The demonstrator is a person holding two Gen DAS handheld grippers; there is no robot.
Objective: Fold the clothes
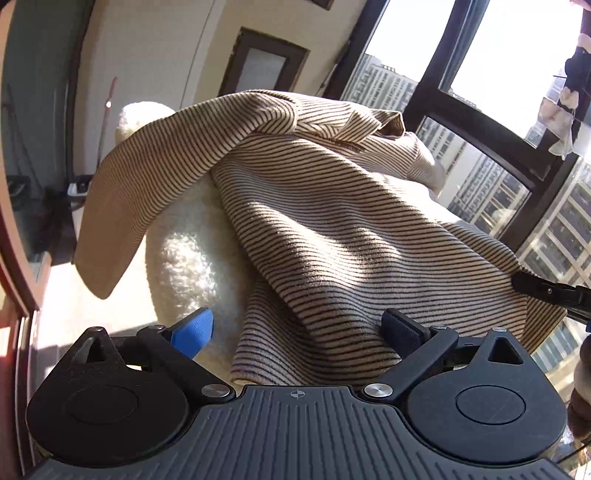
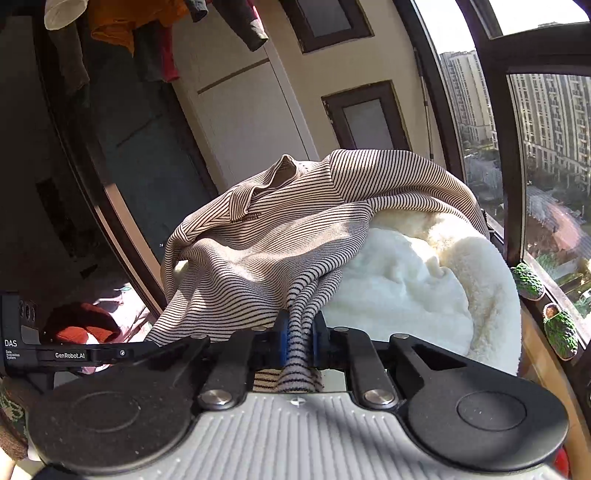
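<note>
The striped garment [image 2: 266,236] lies crumpled over a white fleecy seat [image 2: 424,280] beside the window, one sleeve hanging off the side; the right gripper [image 2: 298,332] is clamped on a bunched edge of the cloth, probably to pull it taut; the left gripper [image 1: 299,328] stands wide apart over the near hem, gripping nothing, seemingly placed to take a second corner.

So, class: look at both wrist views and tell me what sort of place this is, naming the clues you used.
Probably an enclosed balcony or sunroom of a high-rise flat, used for laundry. Clues: tall dark-framed windows overlooking apartment towers, clothes hanging overhead, and a striped top draped over a fluffy white seat.
</note>
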